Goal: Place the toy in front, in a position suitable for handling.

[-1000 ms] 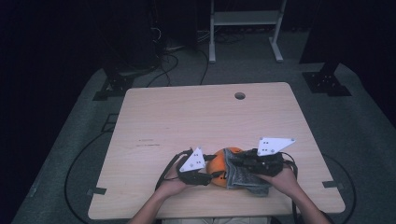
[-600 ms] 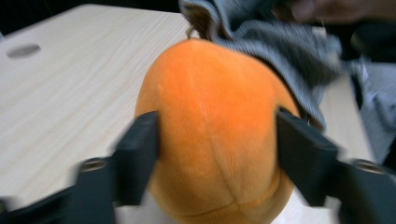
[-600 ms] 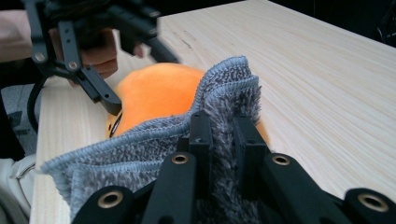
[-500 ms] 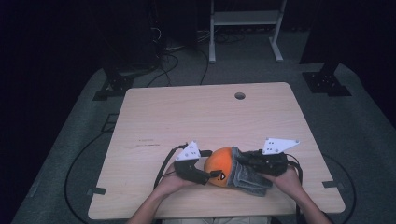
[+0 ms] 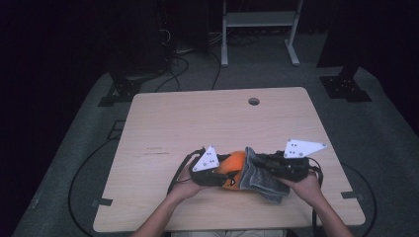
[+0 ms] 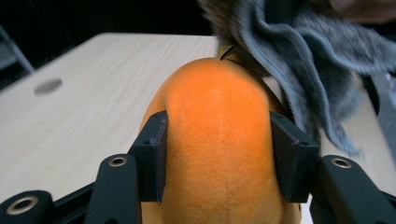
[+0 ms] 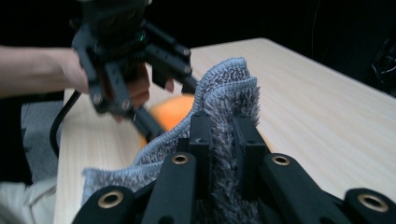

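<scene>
A rounded orange plush toy (image 6: 219, 140) is seen near the front edge of the light wooden table (image 5: 197, 123), pinched on both sides between black jaws. A grey fuzzy microfibre cloth (image 7: 229, 107) with a stitched hem is draped against its right side, bunched and clamped upright.

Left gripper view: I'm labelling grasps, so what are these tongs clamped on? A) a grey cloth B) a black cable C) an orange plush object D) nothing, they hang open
C: in the left gripper view the two black jaws of the left tongs press into both sides of the orange plush object, while the grey cloth lies beyond it, pinched instead by the right tongs.
</scene>
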Demonstrator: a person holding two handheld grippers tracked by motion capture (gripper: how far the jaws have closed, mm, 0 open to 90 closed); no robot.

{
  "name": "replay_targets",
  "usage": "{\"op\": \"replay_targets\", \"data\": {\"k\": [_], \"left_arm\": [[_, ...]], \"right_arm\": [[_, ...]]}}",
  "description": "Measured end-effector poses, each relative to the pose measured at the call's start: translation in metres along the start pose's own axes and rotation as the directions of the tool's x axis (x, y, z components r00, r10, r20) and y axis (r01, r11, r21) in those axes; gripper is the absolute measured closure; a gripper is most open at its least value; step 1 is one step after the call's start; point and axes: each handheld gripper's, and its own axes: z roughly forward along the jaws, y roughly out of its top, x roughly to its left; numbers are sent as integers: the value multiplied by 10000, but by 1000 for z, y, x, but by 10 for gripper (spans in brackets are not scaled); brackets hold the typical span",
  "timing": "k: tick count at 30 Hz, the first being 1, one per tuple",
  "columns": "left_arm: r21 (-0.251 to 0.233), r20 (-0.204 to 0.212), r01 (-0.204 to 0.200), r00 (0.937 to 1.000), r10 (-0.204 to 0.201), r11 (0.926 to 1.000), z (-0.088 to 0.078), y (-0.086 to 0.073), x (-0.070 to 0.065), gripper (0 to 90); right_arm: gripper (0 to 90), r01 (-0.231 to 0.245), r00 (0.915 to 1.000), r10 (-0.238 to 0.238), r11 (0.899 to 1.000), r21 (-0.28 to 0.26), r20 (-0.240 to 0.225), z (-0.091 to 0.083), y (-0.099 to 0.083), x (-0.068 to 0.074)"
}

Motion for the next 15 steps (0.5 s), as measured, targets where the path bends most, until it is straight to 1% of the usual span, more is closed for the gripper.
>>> {"op": "replay_targets", "data": {"k": [1, 2, 3, 4, 5, 6, 7, 8, 9, 10, 11, 12, 13, 14, 15], "left_arm": [[0, 0, 0, 10000, 0, 10000, 0, 0, 0, 457], [-5, 26, -219, 9998, 219, 9998, 1, 1, 1, 458], [39, 151, -425, 9990, 424, 9991, 2, 1, 3, 458], [397, 320, -596, 9978, 584, 9974, 3, -3, 7, 454], [397, 320, -596, 9978, 584, 9974, 3, -3, 7, 446], [306, 407, 59, 9991, -72, 9995, 3, -10, 11, 419], [306, 407, 59, 9991, -72, 9995, 3, -10, 11, 355], [343, 502, 1252, 9907, -1268, 9915, 1, -12, 16, 267], [343, 502, 1252, 9907, -1268, 9915, 1, -12, 16, 199], [328, 464, 1786, 9826, -1800, 9834, 1, -13, 17, 199], [353, 443, 1909, 9803, -1924, 9810, 0, -14, 17, 190], [429, 249, 1611, 9864, -1623, 9860, -2, -17, 15, 295], [339, 268, 1565, 9872, -1574, 9871, -4, -19, 14, 346], [339, 268, 1565, 9872, -1574, 9871, -4, -19, 14, 367], [349, 263, 1451, 9889, -1460, 9888, -5, -20, 13, 367]], "right_arm": [[798, -13, 10000, 12, 10000, 29, 13, 2, 3, -2], [797, 8, 10000, -9, 9999, 153, 47, 7, 4, -4], [797, 8, 10000, -9, 9999, 153, 47, 7, 4, -4], [797, -29, 10000, 30, 9988, 488, -22, 18, 1, -8], [797, -29, 10000, 30, 9988, 488, -22, 18, 1, -8], [798, -168, 9998, 174, 9978, 642, -96, 27, -4, -9], [798, -168, 9998, 174, 9978, 642, -96, 27, -4, -9], [798, -226, 9996, 237, 9980, 599, -179, 33, -5, -7], [798, -226, 9996, 237, 9980, 599, -179, 33, -5, -7], [798, -189, 9996, 202, 9978, 641, -202, 37, -5, -4], [798, -141, 9992, 167, 9974, 701, -359, 41, -6, -1], [798, 75, 9994, -50, 9972, 739, -334, 44, -6, 4], [798, 108, 9996, -89, 9971, 752, -261, 43, -6, 4], [798, 48, 9996, -27, 9974, 718, -288, 41, -6, 3], [798, 48, 9996, -27, 9974, 718, -288, 41, -6, 3]]}}
